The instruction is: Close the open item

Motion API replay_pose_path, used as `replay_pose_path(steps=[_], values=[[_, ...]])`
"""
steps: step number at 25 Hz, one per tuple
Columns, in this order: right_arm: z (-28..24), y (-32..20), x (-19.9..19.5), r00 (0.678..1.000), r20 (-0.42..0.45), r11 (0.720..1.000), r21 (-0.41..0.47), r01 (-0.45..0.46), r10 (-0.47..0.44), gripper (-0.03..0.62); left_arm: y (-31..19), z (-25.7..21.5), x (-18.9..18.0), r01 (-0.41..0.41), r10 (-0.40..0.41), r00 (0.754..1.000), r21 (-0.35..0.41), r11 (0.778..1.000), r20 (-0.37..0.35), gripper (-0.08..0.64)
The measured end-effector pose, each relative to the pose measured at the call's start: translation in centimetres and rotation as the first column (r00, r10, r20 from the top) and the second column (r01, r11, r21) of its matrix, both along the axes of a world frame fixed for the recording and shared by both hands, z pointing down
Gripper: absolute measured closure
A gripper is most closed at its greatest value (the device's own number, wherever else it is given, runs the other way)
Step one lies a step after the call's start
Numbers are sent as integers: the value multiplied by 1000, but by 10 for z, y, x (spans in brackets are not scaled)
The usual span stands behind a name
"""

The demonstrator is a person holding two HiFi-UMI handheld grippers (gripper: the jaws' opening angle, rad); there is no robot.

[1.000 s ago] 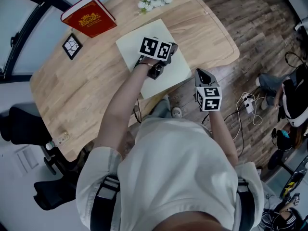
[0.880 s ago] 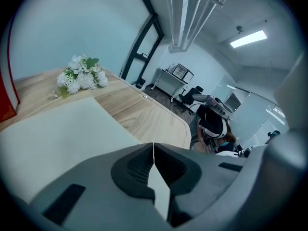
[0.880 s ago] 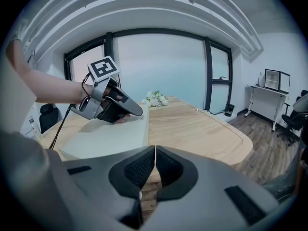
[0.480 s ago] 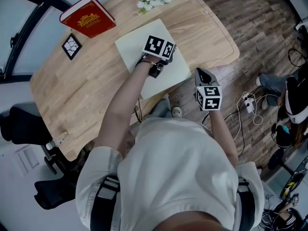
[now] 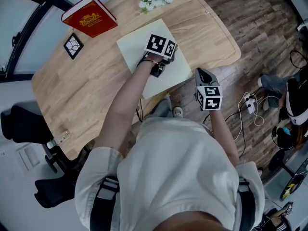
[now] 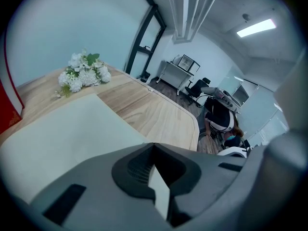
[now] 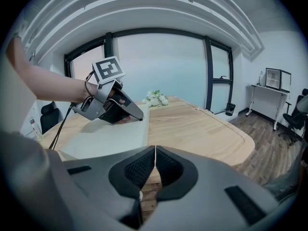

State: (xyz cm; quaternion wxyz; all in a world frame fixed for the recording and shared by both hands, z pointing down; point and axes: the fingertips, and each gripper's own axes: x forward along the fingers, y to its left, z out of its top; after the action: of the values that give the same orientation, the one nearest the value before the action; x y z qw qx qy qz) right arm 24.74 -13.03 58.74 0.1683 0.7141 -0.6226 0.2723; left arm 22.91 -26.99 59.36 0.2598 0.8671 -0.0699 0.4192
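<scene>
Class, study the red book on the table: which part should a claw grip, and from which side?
Probably the red book by its page edge, which faces the pale pad; come in low from that side. It lies flat on the table, so a claw can only pinch it across its thickness at an edge.

Dark wood floor (image 5: 260, 42) at head view's right, black chair (image 5: 21, 124) lower left; right gripper view: big windows (image 7: 163, 61) centre, white desk (image 7: 263, 91) far right.
</scene>
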Motion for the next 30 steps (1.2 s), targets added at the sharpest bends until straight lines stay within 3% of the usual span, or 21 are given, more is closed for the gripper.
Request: replay_pose_path(steps=[15, 30], values=[[-13, 4, 0, 1000, -12, 999, 32, 10, -9, 572, 5, -10, -5, -9, 9, 1000, 33, 999, -15, 540], [-24, 11, -18, 998, -19, 995, 68, 67, -66, 572, 36, -29, -47, 91, -90, 991, 6, 996, -103, 540]])
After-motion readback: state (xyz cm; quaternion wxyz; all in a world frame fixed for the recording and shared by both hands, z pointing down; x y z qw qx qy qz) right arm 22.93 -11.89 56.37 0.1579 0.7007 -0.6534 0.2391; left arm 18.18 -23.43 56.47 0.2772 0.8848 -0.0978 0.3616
